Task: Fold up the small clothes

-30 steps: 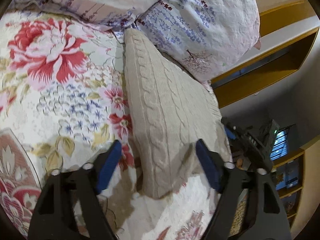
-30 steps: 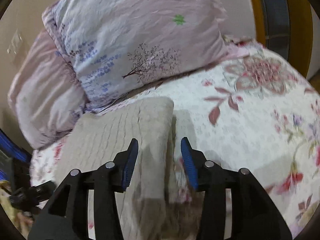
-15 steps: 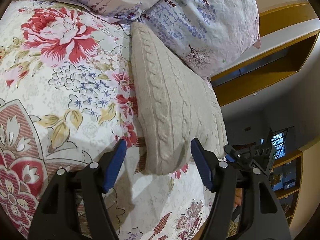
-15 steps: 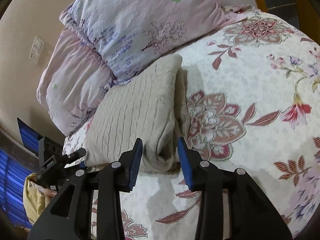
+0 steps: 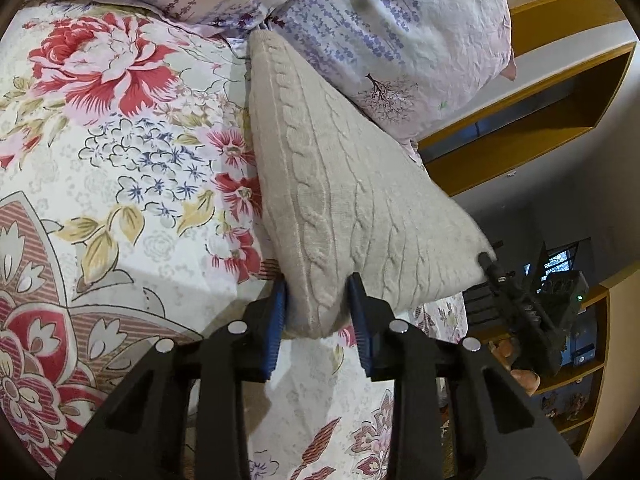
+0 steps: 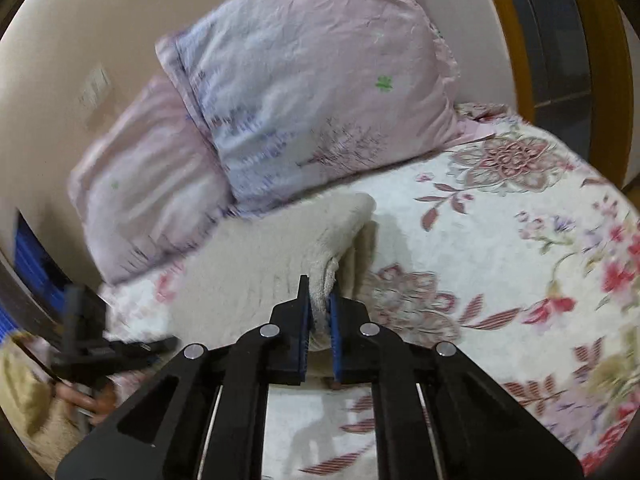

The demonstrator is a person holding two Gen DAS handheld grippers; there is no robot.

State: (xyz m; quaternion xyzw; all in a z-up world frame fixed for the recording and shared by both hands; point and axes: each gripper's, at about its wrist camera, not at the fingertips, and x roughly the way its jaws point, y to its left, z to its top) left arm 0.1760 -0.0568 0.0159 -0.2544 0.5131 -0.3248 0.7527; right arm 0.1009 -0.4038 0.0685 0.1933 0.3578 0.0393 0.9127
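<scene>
While each hand-held gripper, left (image 5: 316,312) and right (image 6: 319,320), pinched a near corner of the folded knit sweater (image 5: 340,200) on the bed (image 5: 120,160), lifting evenly for another fold seemed next.

Soft, even indoor light; left view sharp, right view smeared by motion blur; fisheye bending toward dark corners.

No legible text, label, brand, number or sign appears in either wrist view; the printed fabrics ahead of the fingers carry only floral and tree motifs, without lettering.
</scene>
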